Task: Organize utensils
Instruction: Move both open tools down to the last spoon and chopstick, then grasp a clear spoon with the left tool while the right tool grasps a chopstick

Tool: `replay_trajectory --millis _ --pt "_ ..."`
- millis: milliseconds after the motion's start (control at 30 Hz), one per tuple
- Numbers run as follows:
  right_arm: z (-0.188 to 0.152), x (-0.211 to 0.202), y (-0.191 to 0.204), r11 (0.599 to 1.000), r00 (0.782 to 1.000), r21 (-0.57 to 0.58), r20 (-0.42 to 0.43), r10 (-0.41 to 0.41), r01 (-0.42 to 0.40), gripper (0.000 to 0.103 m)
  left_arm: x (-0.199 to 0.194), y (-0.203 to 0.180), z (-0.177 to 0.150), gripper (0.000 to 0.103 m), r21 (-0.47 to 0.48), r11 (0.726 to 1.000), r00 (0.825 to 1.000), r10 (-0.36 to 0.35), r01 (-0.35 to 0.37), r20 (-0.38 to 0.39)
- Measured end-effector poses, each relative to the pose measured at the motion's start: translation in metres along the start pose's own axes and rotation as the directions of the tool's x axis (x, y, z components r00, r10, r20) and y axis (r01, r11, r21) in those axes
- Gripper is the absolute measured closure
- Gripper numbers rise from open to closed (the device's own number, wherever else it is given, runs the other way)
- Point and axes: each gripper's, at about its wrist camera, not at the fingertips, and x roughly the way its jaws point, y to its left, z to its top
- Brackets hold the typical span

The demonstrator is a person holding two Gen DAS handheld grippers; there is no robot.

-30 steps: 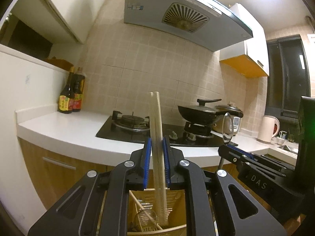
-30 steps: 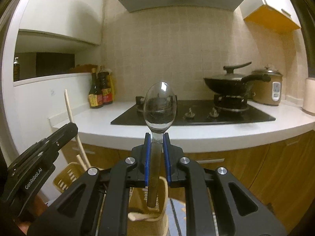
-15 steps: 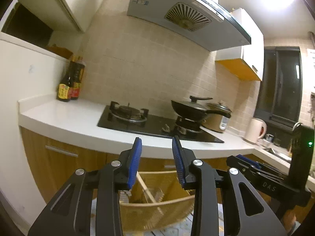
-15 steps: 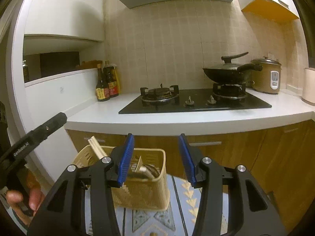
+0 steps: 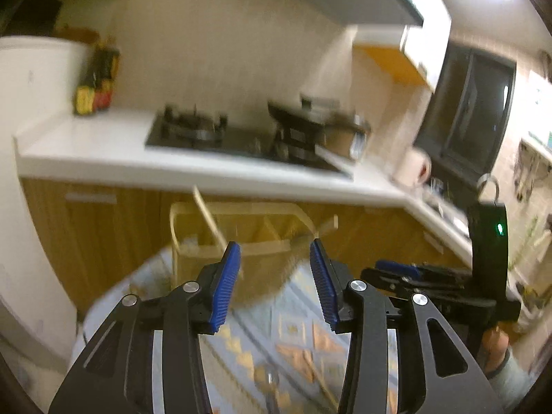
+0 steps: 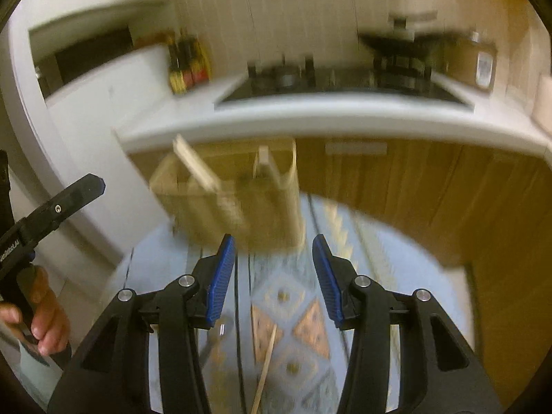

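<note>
A tan utensil basket (image 5: 241, 238) stands on a patterned cloth, with pale chopsticks (image 5: 210, 219) leaning out of it. It also shows in the right wrist view (image 6: 238, 203), with chopsticks (image 6: 198, 167) sticking up at its left. My left gripper (image 5: 274, 281) is open and empty, above and in front of the basket. My right gripper (image 6: 274, 277) is open and empty, in front of the basket. A loose chopstick (image 6: 264, 376) lies on the cloth below the right gripper. Both views are blurred by motion.
The patterned blue cloth (image 6: 293, 327) covers the surface under the basket. Behind it are wooden cabinet fronts (image 6: 396, 186), a white counter (image 5: 114, 151) with a gas stove (image 5: 193, 131), a wok, a rice cooker and sauce bottles (image 5: 95, 79).
Both grippers opened and let go, the left of the chopsticks and the right of the spoon, then pulled back and tilted down. The basket now sits farther ahead.
</note>
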Motion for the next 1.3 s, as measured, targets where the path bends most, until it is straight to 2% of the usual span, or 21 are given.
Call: replay_trajectory --millis 100,133,200,333,433,567,633,700,800,933,1100,1167,1233,1300 --pt "-0.018 0.015 -0.003 1.0 0.993 0.022 -0.116 0.01 -0.008 0.06 0.015 0.002 -0.022 0.062 0.0 1.0 0.99 -0.014 0.014 -0.139" --pt "-0.027 0.022 -0.004 1.0 0.986 0.028 -0.166 0.013 -0.008 0.06 0.018 0.002 -0.027 0.062 0.002 1.0 0.986 -0.013 0.013 -0.164" --pt "-0.043 0.035 -0.006 0.999 0.968 0.049 -0.247 0.033 -0.021 0.06 0.03 0.004 -0.042 0.062 0.015 1.0 0.968 0.005 -0.001 -0.251" --pt "-0.069 0.06 -0.005 0.994 0.919 0.097 -0.384 0.087 -0.054 0.062 0.054 0.009 -0.073 0.063 0.023 1.0 0.913 0.025 -0.017 -0.406" --pt "-0.089 0.074 -0.003 0.993 0.883 0.101 -0.46 0.094 -0.053 0.066 0.073 0.014 -0.098 0.063 0.007 1.0 0.854 0.012 -0.01 -0.521" --pt "-0.109 0.085 0.002 0.991 0.847 0.119 -0.519 0.114 -0.061 0.07 0.087 0.013 -0.119 0.064 0.03 1.0 0.809 0.022 -0.006 -0.588" --pt "-0.114 0.086 0.005 0.993 0.844 0.109 -0.526 0.104 -0.054 0.071 0.094 0.012 -0.127 0.064 0.036 0.999 0.79 0.027 -0.006 -0.612" --pt "-0.118 0.088 0.009 0.994 0.842 0.099 -0.532 0.092 -0.046 0.077 0.101 0.011 -0.131 0.065 0.041 0.999 0.779 0.032 -0.007 -0.627" --pt "-0.122 0.09 0.015 0.995 0.838 0.089 -0.539 0.079 -0.037 0.079 0.108 0.011 -0.136 0.07 0.037 0.999 0.766 0.038 -0.018 -0.642" --pt "-0.116 0.098 0.022 0.998 0.841 0.051 -0.539 0.046 -0.021 0.08 0.114 0.01 -0.136 0.073 0.049 0.998 0.76 0.062 -0.04 -0.648" --pt "-0.119 0.099 0.034 0.999 0.85 -0.032 -0.527 -0.025 0.009 0.083 0.123 -0.001 -0.133 0.073 0.111 0.993 0.75 0.11 -0.05 -0.652" --pt "-0.122 0.098 0.041 0.996 0.859 -0.088 -0.506 -0.074 0.034 0.087 0.126 -0.007 -0.134 0.073 0.142 0.988 0.749 0.138 -0.059 -0.648" --pt "-0.128 0.094 0.045 0.989 0.873 -0.139 -0.474 -0.118 0.058 0.094 0.129 -0.013 -0.135 0.083 0.175 0.982 0.748 0.171 -0.075 -0.641" --pt "-0.134 0.091 0.05 0.98 0.885 -0.183 -0.442 -0.147 0.071 0.096 0.129 -0.014 -0.135 0.088 0.195 0.977 0.749 0.196 -0.091 -0.633"
